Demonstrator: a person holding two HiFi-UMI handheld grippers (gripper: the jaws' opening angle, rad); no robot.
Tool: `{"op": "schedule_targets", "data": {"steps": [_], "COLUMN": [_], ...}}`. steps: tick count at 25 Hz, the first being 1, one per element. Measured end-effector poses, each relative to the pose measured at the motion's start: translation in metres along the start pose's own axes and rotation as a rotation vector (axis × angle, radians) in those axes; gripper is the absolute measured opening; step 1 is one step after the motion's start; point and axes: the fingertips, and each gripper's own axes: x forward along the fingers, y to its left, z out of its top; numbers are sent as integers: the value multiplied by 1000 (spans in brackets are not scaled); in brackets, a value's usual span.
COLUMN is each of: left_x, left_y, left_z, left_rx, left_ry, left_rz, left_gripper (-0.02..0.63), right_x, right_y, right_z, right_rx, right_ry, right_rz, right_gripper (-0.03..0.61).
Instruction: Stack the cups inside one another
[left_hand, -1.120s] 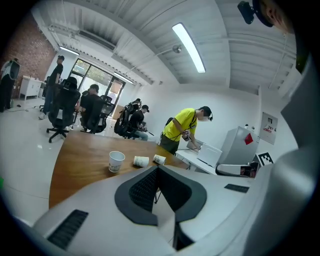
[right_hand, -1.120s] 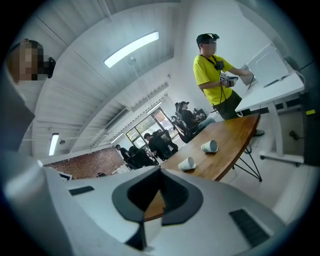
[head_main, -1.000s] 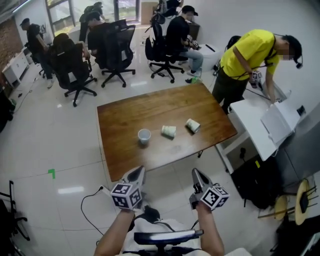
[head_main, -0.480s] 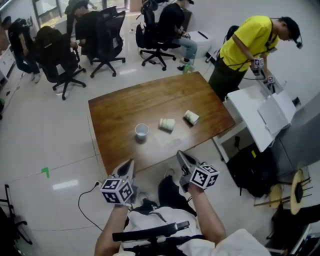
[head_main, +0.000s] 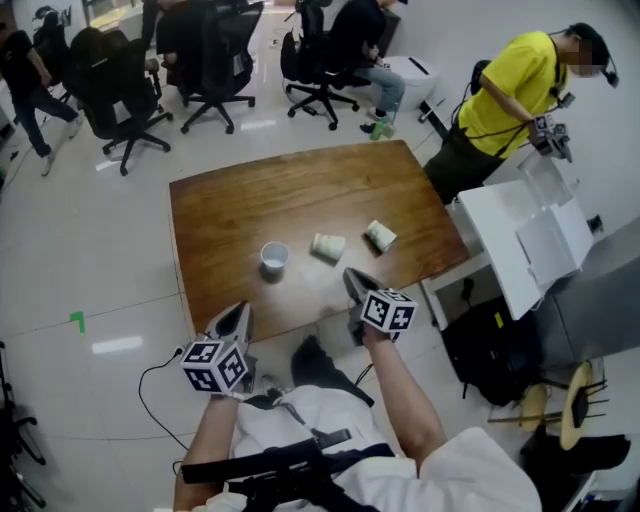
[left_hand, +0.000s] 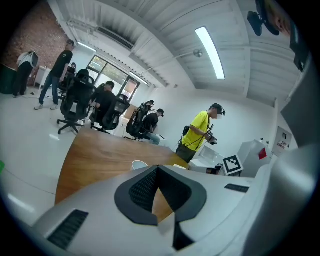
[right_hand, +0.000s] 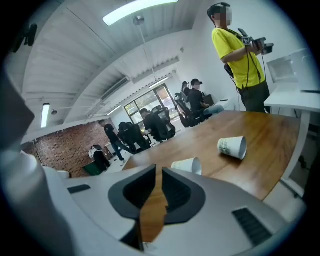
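Note:
Three white paper cups lie in a row on the brown wooden table (head_main: 300, 195). The left cup (head_main: 274, 257) stands upright, while the middle cup (head_main: 328, 245) and the right cup (head_main: 380, 236) lie on their sides. My right gripper (head_main: 350, 275) hangs over the table's near edge, just short of the middle cup (right_hand: 187, 165). Its jaws have just been opening and stand a narrow slit apart with nothing between them. My left gripper (head_main: 243, 308) hangs short of the near edge, below the upright cup (left_hand: 140, 164), its tips touching and empty.
A person in a yellow shirt (head_main: 510, 85) stands at a white desk (head_main: 525, 245) right of the table. Office chairs (head_main: 205, 60) and seated people fill the far side. A black bag (head_main: 490, 350) sits on the floor at the right, a cable (head_main: 150, 400) at the left.
Both grippers have moved forward towards the table, the right one farther, from below the edge to over it. The right jaws have parted slightly. The cups have not moved.

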Motion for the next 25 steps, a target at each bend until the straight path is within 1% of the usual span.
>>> {"op": "schedule_targets", "data": {"steps": [1,3,4,6,8,11,14,18,23,25], "left_x": [3,11,15,24,30,39,47,56,56,55], "left_y": [1,3,4,5,7,8,5,1,5,7], "left_z": [1,4,6,7,6,3,1,-1,-4,-6], "left_rx": [-1,-1,-1,-4,-11,-13,-8,-2,-15,-21], "left_ry": [3,3,3,6,15,30,41,55,64,66], "left_rz": [5,13,18,28,38,42,42,46,63,74], "left_gripper": [-5,-5,-5,-5,-5,-5,-5,-5,-5,-4], "right_x": [8,26,34,47,57,71,84,95,105,108], "right_y": [-7,-22,-29,-42,-52,-61,-71,-77,-81,-82], "right_z": [1,2,2,1,-2,-5,-9,-11,-18,-20], "right_rx": [3,3,2,-5,-7,-19,-22,-12,8,11], "right_ry": [14,41,55,83,110,147,179,209,233,243], "right_rz": [-13,-33,-42,-57,-69,-76,-83,-70,-53,-43], "right_gripper": [76,84,106,110,139,149,150,149,146,133]}}
